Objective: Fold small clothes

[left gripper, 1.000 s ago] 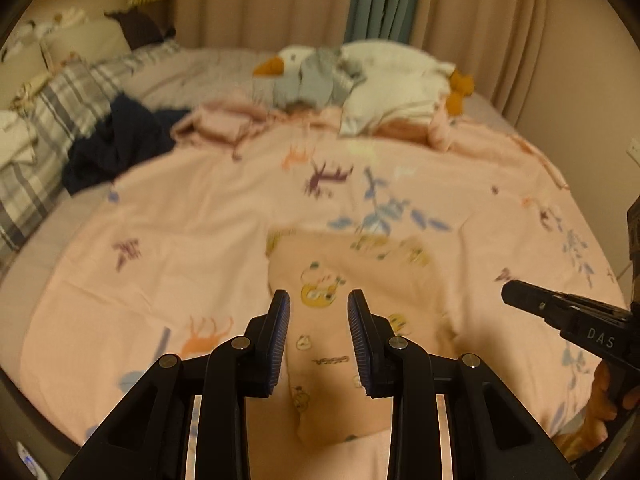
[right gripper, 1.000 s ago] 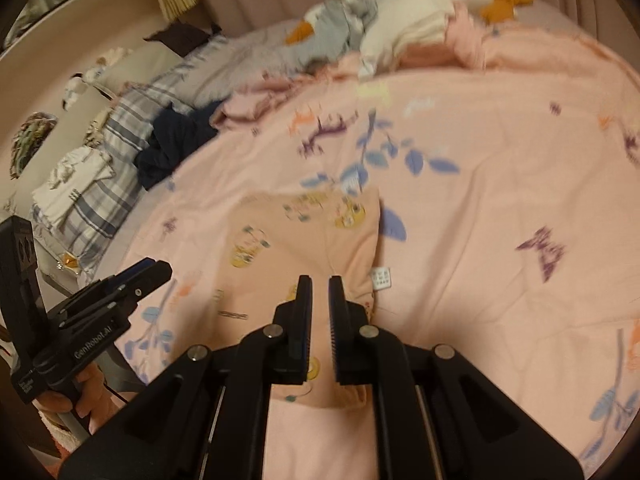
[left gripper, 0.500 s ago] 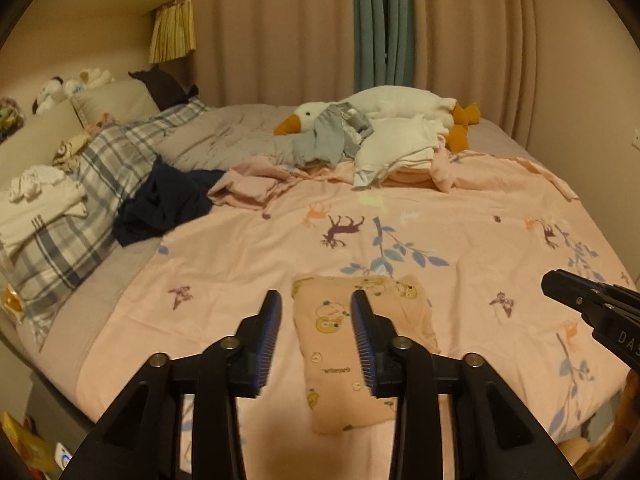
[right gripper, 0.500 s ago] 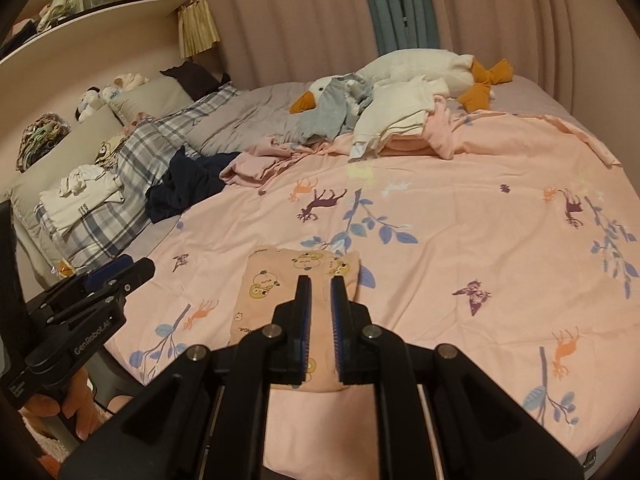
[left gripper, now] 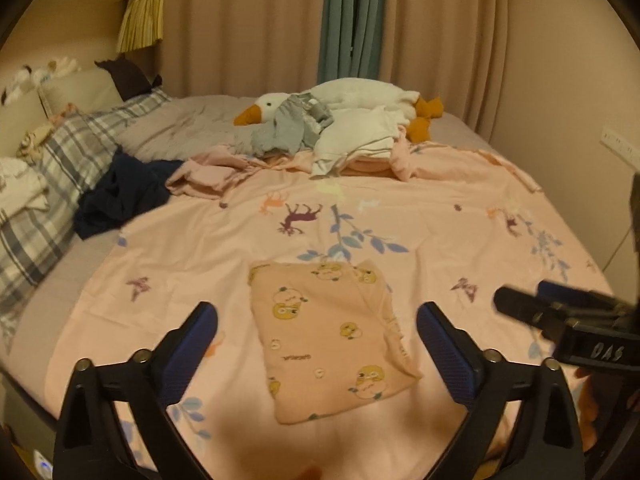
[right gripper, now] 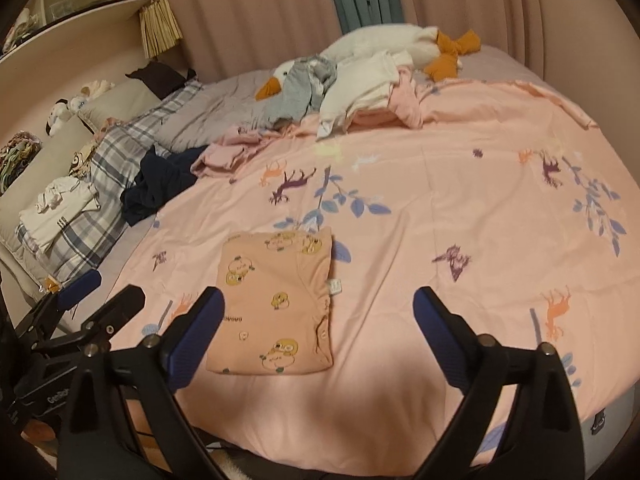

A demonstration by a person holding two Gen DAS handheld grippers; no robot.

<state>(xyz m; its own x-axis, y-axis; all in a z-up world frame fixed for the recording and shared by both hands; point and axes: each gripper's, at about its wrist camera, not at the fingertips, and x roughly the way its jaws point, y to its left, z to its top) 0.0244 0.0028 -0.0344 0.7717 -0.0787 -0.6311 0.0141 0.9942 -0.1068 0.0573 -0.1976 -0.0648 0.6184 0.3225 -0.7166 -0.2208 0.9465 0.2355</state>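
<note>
A small peach garment [left gripper: 332, 336] printed with yellow cartoon faces lies folded into a flat rectangle on the pink bedspread [left gripper: 440, 216], in the lower middle of both views, with a white label showing at its right edge in the right wrist view. Nothing touches it. The left gripper [left gripper: 316, 326] hangs above its near end with jaws spread wide, having just been opening, and the garment shows between the blue-padded fingers [left gripper: 198, 332] without contact. The right gripper [right gripper: 316, 304] is likewise wide apart, its jaws also just opened, empty, and it appears at the right edge of the left wrist view. Farther up the frame, past the animal and leaf print, a heap of unfolded clothes sits at the bedspread's far edge: a dark navy piece [left gripper: 120, 196] at middle left, a pink one [left gripper: 208, 176], then grey and white ones draped on a plush goose [left gripper: 272, 108]. A plaid pillow [left gripper: 60, 160] lies at the left.
</note>
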